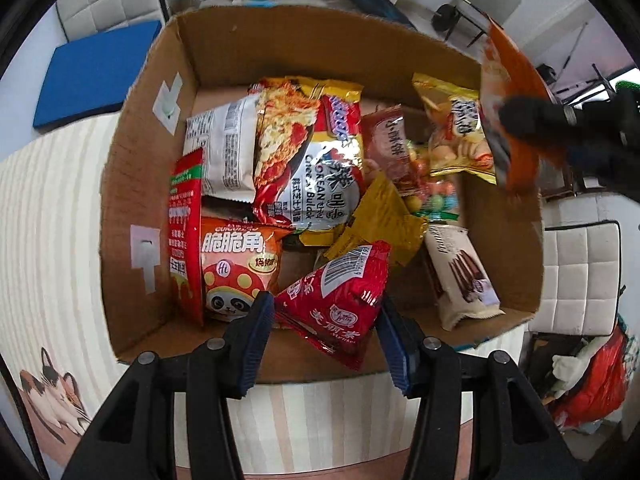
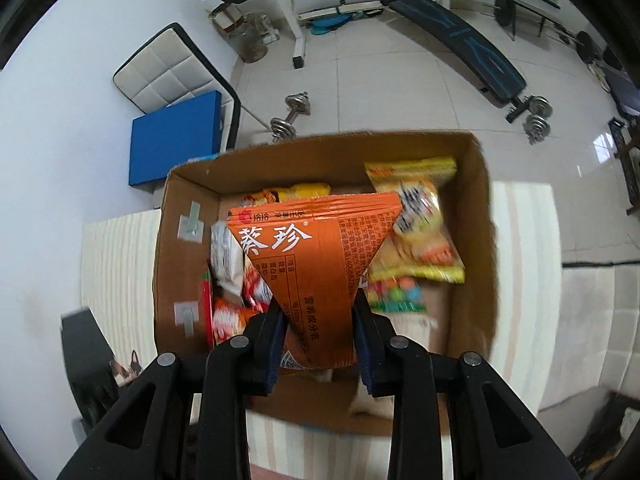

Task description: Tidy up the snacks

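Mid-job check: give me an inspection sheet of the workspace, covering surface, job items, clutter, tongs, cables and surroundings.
Surface: striped cloth with a cat picture; an open cardboard box stands on it.
Job's things: red triangular packet and orange packet, both above the box; inside lie a noodle pack, a panda snack bag, a yellow chip bag, a wafer pack and colourful candies.
Clutter: nothing seen on the cloth outside the box.
Tongs: left tongs shut on the red triangular packet; right tongs shut on the orange packet.
Cables: nothing seen.
Surroundings: blue pad, dumbbell and weight bench on a tiled floor.
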The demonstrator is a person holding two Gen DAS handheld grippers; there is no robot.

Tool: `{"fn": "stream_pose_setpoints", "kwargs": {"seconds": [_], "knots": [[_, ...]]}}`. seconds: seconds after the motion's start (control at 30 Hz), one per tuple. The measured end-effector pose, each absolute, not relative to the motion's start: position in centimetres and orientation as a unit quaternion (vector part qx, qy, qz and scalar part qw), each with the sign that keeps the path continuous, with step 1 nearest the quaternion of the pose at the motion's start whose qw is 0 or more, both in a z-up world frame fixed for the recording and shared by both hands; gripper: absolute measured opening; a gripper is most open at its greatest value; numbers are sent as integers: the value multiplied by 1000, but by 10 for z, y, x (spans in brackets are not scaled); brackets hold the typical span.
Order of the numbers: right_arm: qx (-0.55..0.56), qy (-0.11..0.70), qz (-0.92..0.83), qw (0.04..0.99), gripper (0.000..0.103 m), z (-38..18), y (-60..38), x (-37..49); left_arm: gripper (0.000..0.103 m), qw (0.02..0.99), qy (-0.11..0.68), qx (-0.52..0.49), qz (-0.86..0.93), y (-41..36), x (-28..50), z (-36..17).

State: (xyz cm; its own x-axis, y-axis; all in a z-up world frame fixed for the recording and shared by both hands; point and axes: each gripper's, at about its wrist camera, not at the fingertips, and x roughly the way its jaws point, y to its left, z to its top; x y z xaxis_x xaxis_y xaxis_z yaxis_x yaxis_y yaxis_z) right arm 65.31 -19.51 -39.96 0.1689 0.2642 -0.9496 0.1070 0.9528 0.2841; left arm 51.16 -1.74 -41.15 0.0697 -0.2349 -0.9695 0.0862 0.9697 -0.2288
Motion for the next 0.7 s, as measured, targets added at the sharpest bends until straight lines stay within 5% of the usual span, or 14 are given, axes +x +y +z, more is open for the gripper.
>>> {"fn": "stream_pose_setpoints", "kwargs": {"seconds": [0.03, 0.1, 0.17, 0.27, 0.7], "knots": [[147, 649, 53, 745, 38, -405, -195, 661, 50, 727, 676, -60, -105, -16, 513, -413], [155, 656, 54, 737, 68, -414, -197, 671, 53, 725, 680, -69, -92, -11, 516, -418], [151, 653, 45, 740, 82, -416, -200, 673, 67, 732, 672, -72, -85, -8, 520, -416], [153, 658, 43, 736, 83, -420, -205, 670, 83, 743, 661, -68, -80, -6, 525, -409], [91, 667, -15, 739, 94, -429, -227, 602, 83, 773, 631, -32, -55, -10, 525, -380]]}}
